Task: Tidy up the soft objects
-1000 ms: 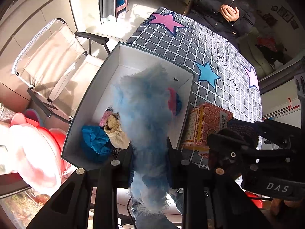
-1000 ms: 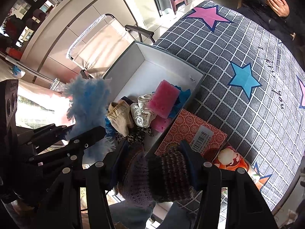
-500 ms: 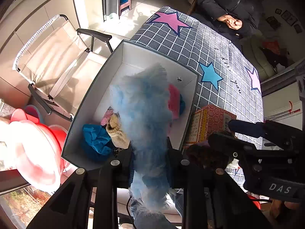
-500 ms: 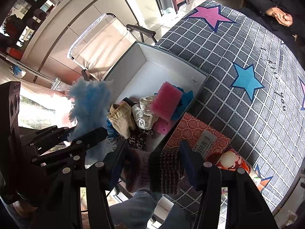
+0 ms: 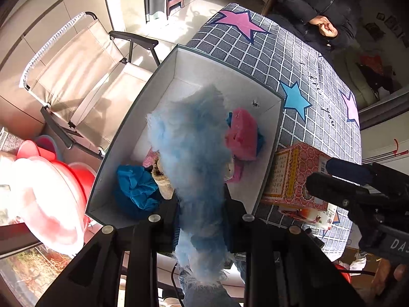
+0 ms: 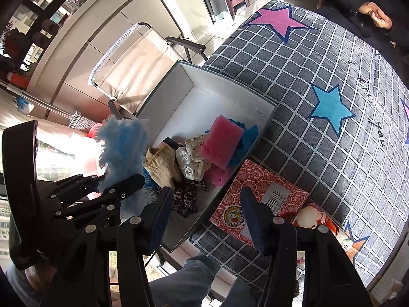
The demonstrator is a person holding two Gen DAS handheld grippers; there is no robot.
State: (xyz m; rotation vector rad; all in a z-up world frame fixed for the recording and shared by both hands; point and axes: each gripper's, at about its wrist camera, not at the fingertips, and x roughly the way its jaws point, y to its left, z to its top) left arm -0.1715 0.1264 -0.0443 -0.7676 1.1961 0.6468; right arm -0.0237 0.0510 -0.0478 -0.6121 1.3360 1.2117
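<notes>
My left gripper [image 5: 202, 212] is shut on a fluffy light-blue soft object [image 5: 194, 153] and holds it over the near end of a grey box [image 5: 163, 76] with white inside. The box holds a pink sponge [image 6: 221, 143], a blue cloth [image 5: 135, 189], a beige knit piece [image 6: 161, 163], a dotted cream scrunchie [image 6: 191, 161] and a dark patterned cloth [image 6: 186, 199]. My right gripper [image 6: 204, 217] is open and empty, above the box's near right corner. The left gripper with the blue fluff [image 6: 122, 145] shows at the left of the right wrist view.
A red patterned carton [image 6: 258, 202] lies right of the box on the grey checked tablecloth with stars [image 6: 319, 76]. A folding chair [image 5: 84, 81] stands left of the table. Red plastic basins [image 5: 51, 186] sit at the left. A person in a dark coat [image 5: 319, 2] sits at the far side.
My right gripper opened and let go of the purple knitted item, which is no longer in view. My left gripper keeps the blue fluff over the box.
</notes>
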